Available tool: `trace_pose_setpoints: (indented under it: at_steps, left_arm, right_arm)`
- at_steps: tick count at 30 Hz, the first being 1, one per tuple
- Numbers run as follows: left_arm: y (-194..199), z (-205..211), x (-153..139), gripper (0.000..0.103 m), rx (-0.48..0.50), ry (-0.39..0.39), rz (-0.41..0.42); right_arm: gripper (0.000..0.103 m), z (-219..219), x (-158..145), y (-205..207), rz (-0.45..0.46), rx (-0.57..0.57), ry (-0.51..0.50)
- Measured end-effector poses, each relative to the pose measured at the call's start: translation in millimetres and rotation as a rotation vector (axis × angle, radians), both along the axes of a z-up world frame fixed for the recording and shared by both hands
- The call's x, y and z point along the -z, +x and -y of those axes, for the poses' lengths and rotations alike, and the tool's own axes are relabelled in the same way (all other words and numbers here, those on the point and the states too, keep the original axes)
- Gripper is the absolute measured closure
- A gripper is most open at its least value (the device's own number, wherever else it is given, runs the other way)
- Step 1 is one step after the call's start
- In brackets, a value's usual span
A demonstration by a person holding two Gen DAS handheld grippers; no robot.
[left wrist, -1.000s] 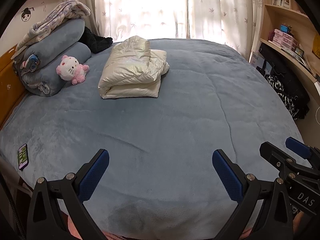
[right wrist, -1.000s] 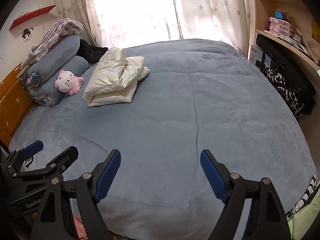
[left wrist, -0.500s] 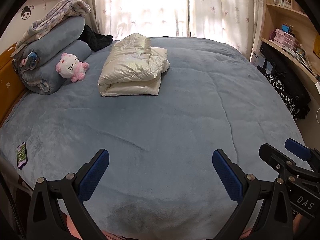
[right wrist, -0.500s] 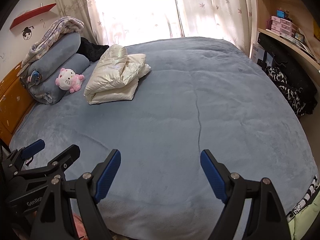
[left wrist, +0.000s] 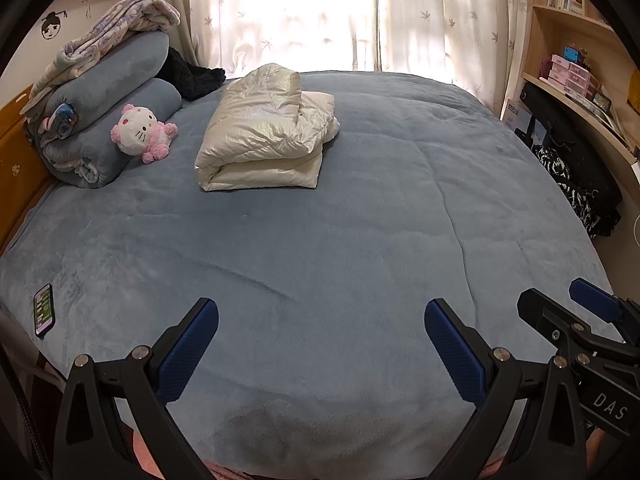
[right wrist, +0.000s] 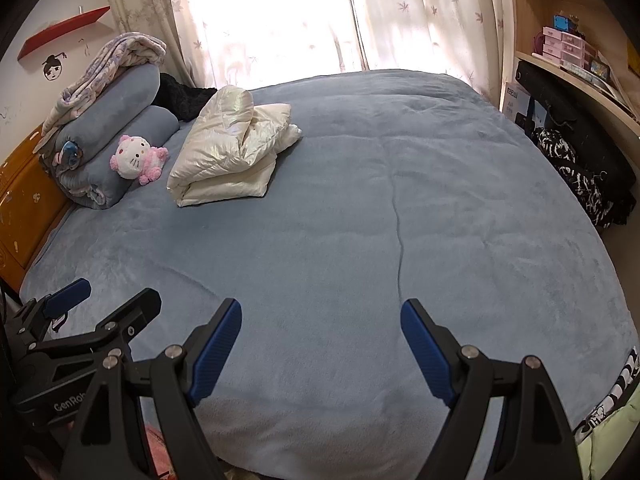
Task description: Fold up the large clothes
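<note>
Jacket (left wrist: 264,136), cream, puffy, lies folded on the far left of our blue bed cover (left wrist: 340,260), near the pink plush cat (left wrist: 140,134) & rolled blankets (left wrist: 108,120). Left gripper (left wrist: 321,328) and right gripper (right wrist: 321,326): both spread wide w/ nothing between, over the near edge, well apart from the jacket.

A wide bed under a grey-blue plush cover (left wrist: 360,240) fills the room, and behind its far edge strong daylight glows through pale curtains with a leaf print (left wrist: 432,16). To the right of the bed stand light wooden shelves (left wrist: 576,40) holding books and small pink boxes. To its left are an orange-brown wooden headboard (right wrist: 20,216) and a white wall bearing a red shelf (right wrist: 64,32).
</note>
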State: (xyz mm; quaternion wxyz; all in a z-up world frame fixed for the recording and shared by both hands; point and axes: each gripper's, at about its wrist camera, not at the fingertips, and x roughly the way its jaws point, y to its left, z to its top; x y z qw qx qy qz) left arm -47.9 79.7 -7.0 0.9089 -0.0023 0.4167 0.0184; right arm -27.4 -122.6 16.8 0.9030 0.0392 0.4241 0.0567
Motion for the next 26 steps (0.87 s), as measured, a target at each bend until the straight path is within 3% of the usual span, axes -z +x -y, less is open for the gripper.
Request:
trace_pose_setpoints:
  at_steps: [26]
  left_arm:
    - [0, -3, 4, 0.001, -0.002, 0.003, -0.009]
  right_arm:
    - [0.021, -5, 11, -1, -0.014, -0.002, 0.005]
